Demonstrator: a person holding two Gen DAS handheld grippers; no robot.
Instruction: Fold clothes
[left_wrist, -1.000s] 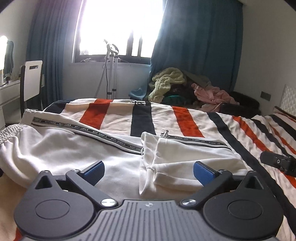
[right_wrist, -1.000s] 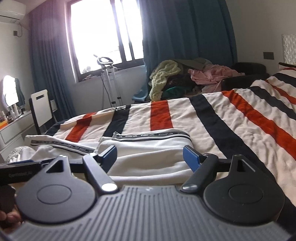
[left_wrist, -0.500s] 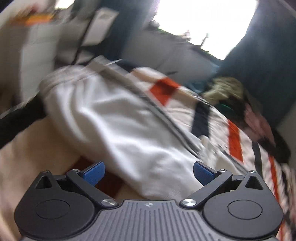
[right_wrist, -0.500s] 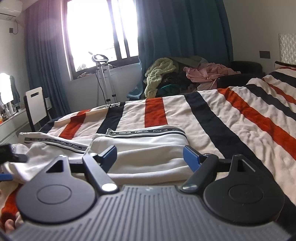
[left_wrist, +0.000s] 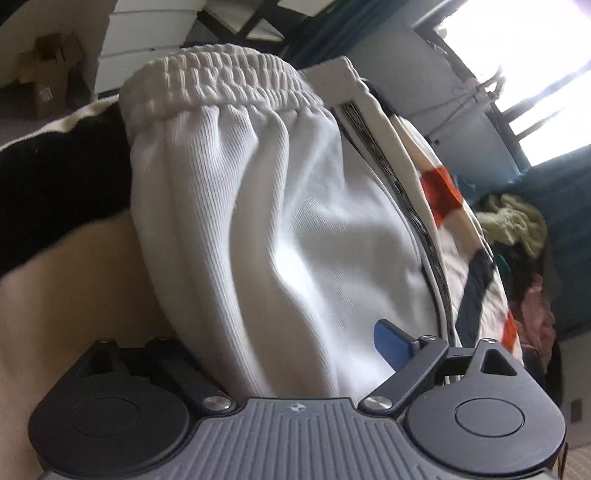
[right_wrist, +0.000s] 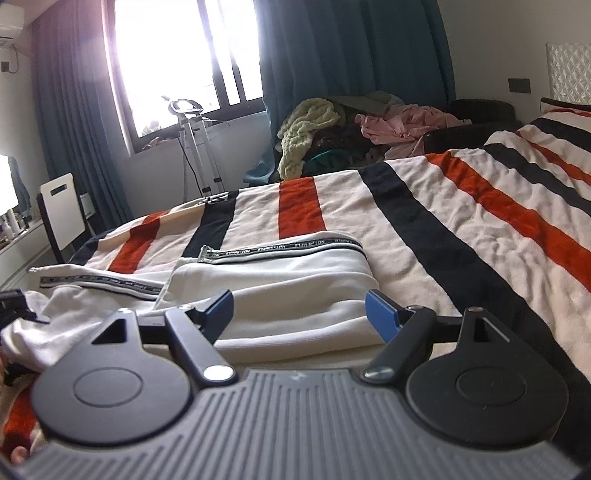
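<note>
Trousers (right_wrist: 280, 291), white, lie partly folded on the striped blanket (right_wrist: 461, 206). We see the left gripper (left_wrist: 295, 354) rolled sideways, jaws spread, cloth bunched between them near the waistband (left_wrist: 221, 81); one finger is hidden. Right gripper (right_wrist: 299, 314) hovers released just short of the folded leg.

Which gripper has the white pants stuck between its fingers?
The left gripper: white pants fabric runs between its fingers near the elastic waistband. The right gripper hangs open, nothing between its fingers.
</note>
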